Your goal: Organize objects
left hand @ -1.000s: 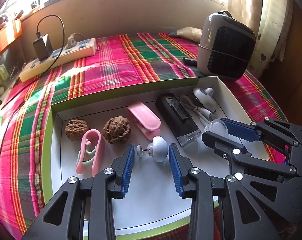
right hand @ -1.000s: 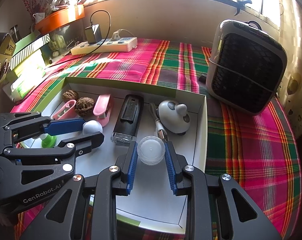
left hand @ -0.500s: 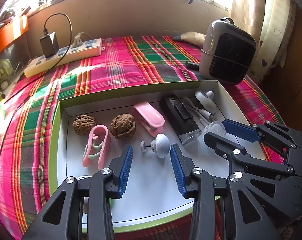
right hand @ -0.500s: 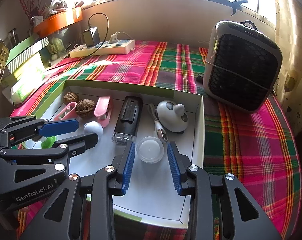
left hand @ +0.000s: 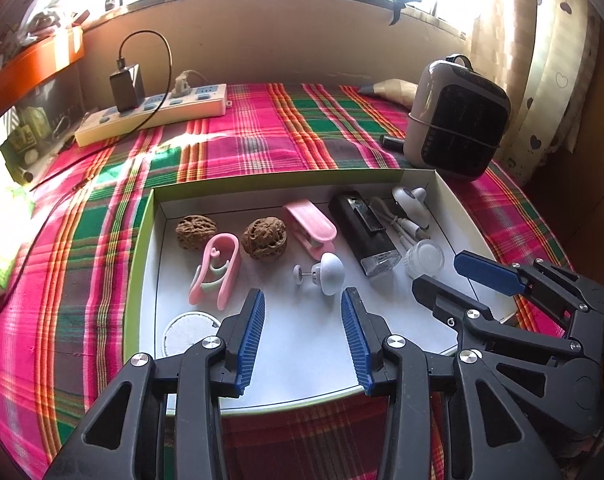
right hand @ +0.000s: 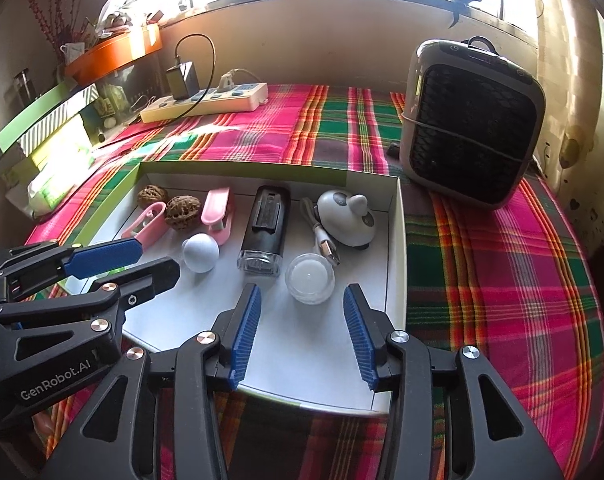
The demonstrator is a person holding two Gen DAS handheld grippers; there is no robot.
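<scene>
Both the left gripper [left hand: 302,322] and right gripper [right hand: 299,318] hang released above the tray [left hand: 460,204].

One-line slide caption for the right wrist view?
Open right gripper just short of a small clear jar in the white tray.

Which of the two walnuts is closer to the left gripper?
The right walnut, between the two pink clips. The other walnut sits farther left, in the tray's back corner, farther from the left gripper.
</scene>
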